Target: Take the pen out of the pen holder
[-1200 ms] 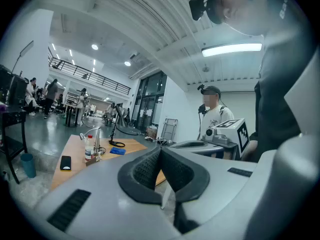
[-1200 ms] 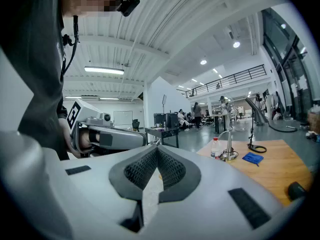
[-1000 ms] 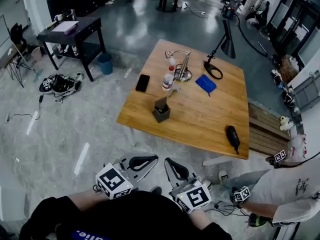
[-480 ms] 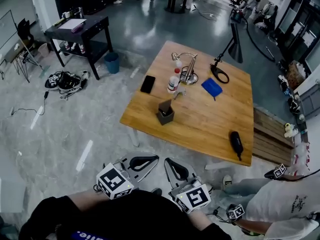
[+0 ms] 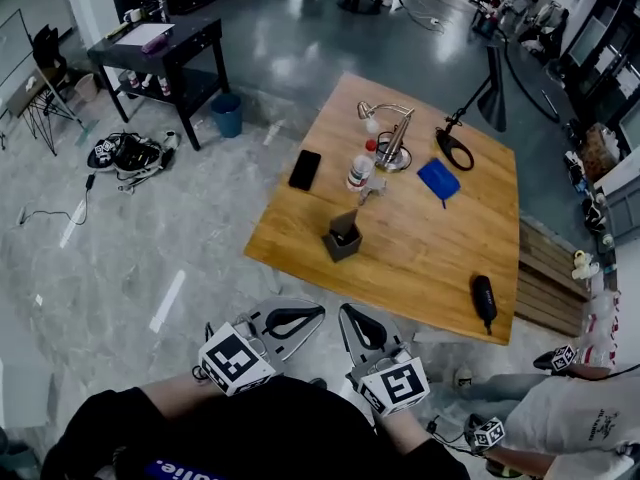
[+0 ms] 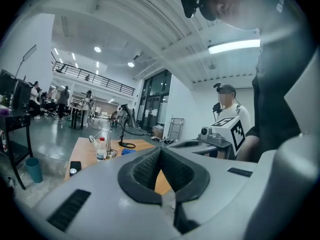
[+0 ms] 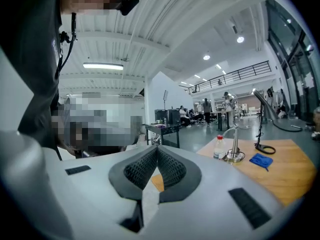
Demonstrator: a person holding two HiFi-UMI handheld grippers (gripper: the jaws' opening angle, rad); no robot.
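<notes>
Little to read here. A blue patch (image 5: pixel 172 469) on the camera wearer's dark top carries white letters, cut by the frame edge; only "lie" reads. Small dark print on the bystander's white shirt (image 5: pixel 592 420) is too small to read. The bottle (image 5: pixel 359 171) label is illegible.

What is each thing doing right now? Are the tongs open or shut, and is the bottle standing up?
left tongs: shut, holding nothing, short of the table.
right tongs: shut, holding nothing.
pen holder: upright on the table, nothing touching it.
bottle: standing up, red cap on.
phone: lying flat on the table.
</notes>
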